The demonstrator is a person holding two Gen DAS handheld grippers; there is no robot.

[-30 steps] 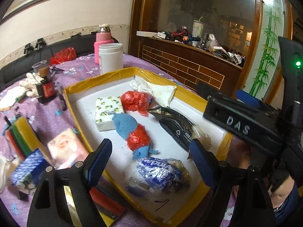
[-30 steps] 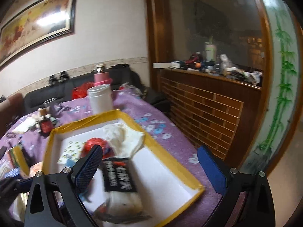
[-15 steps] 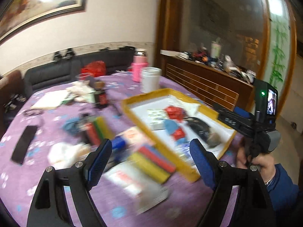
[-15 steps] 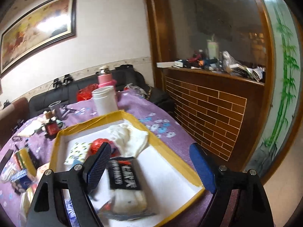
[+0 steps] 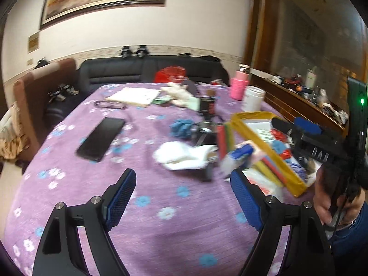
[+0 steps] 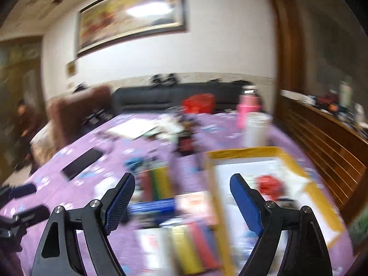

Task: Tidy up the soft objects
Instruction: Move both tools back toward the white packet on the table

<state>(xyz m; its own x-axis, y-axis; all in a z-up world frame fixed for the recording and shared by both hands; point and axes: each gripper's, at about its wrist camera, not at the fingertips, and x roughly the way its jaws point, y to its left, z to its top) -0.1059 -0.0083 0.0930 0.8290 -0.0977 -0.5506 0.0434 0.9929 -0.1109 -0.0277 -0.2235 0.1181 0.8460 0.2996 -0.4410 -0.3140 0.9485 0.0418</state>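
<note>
Both sets of blue fingers stand wide apart with nothing between them: the left gripper over bare purple tablecloth, the right gripper above blurred coloured packets beside the yellow-rimmed tray. A white cloth lies mid-table, a blue puff behind it, a black phone toward the left edge. Red and blue soft things sit in the tray.

One tray, one phone, perhaps two white cloths
</note>
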